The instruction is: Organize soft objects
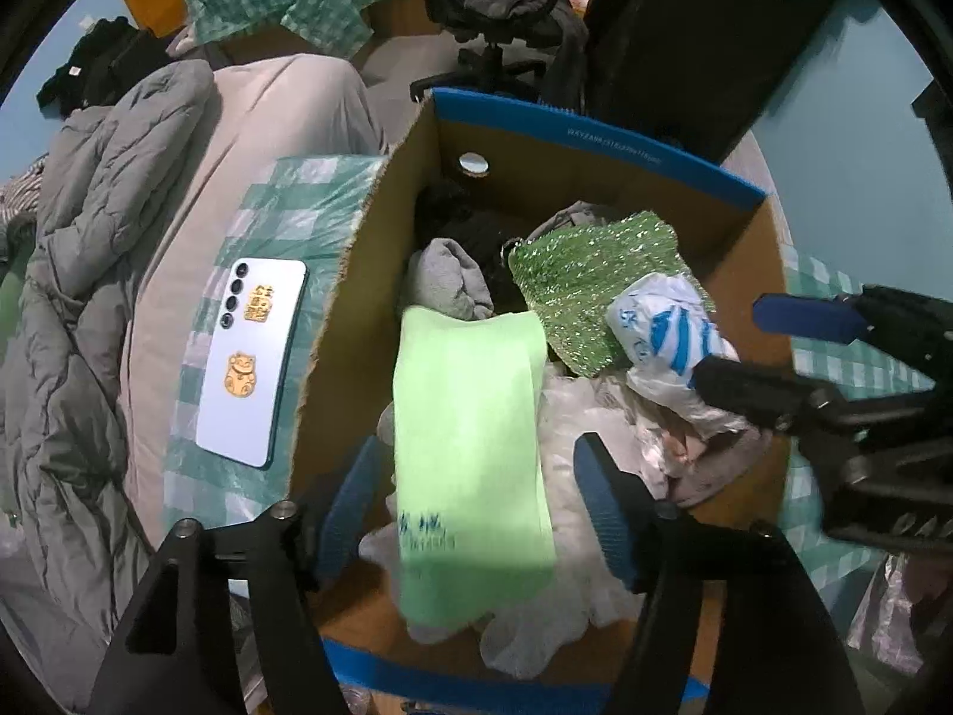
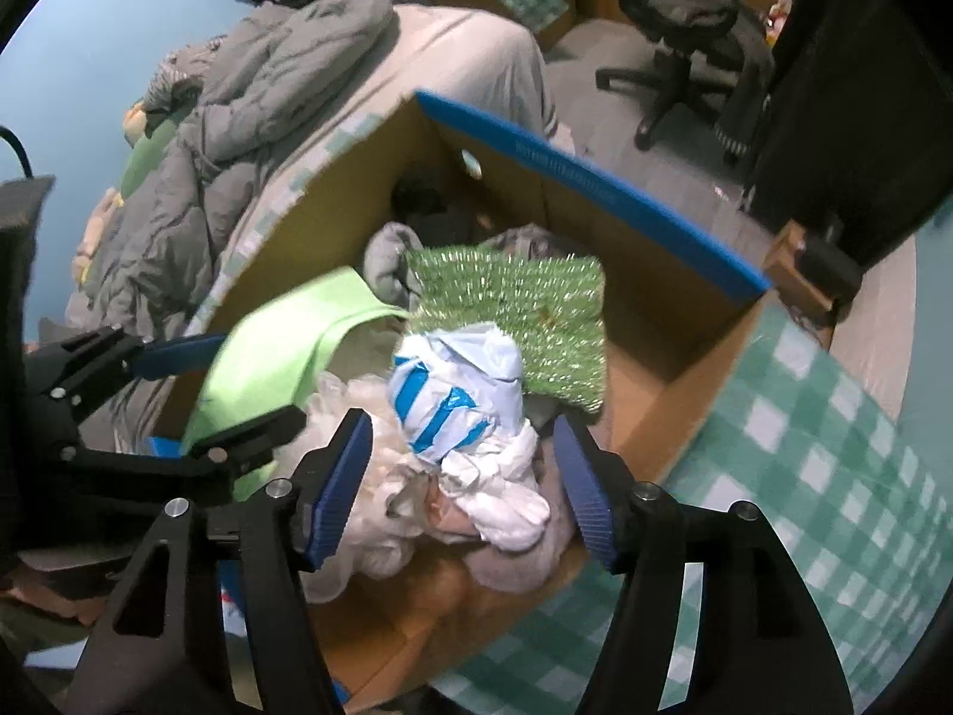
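Note:
A cardboard box [image 1: 601, 137] with a blue rim holds soft things: a light green cloth [image 1: 470, 435], a glittery green fabric [image 1: 589, 280], a white and blue plastic bag [image 1: 667, 333], grey cloth [image 1: 447, 280] and white crumpled plastic [image 1: 572, 435]. My left gripper [image 1: 476, 506] is open, its fingers on either side of the light green cloth. My right gripper [image 2: 461, 482] is open over the white and blue bag [image 2: 458, 393], fingers on either side of it. The box [image 2: 595, 179], green cloth [image 2: 280, 357] and glittery fabric [image 2: 524, 310] also show in the right wrist view.
A white phone [image 1: 253, 357] with gold stickers lies on a green checkered cloth [image 1: 286, 208] left of the box. A grey quilted jacket [image 1: 89, 238] lies on the bed. An office chair [image 1: 494, 6] stands behind. The checkered cloth [image 2: 804, 476] continues right of the box.

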Motion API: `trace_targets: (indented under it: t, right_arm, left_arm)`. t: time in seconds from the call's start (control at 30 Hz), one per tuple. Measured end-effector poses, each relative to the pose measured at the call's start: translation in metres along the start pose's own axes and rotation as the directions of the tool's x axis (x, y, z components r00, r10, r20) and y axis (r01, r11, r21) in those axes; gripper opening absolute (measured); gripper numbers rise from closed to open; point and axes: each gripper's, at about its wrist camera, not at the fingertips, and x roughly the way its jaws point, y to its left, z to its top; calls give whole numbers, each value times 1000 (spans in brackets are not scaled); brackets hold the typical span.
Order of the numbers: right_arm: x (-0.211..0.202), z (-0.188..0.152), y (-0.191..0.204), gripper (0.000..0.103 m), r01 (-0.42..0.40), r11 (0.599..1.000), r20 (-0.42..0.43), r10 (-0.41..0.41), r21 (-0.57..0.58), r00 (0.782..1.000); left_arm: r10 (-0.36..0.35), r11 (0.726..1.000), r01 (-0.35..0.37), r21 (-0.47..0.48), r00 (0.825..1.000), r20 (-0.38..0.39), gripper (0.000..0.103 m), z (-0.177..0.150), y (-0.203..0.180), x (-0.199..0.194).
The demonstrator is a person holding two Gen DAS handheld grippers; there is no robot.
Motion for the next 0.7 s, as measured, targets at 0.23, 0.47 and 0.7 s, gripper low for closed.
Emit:
trace_targets:
  t: [0.23,0.47,0.7]
  right_arm:
    - [-36,6,6,65,6,1000,50,-6,-9,999]
    - [-71,10,15,66,63,997,110,-58,-44,992]
    - [-106,13,20,68,85,996,161,-79,-32,984]
  left_arm:
    - [-16,999,18,-42,998,57,79,-1,2,-35]
    - [-27,997,34,-63,993,114,82,-2,0,-75]
    - [-15,996,28,-80,988,155,88,-3,-2,-104]
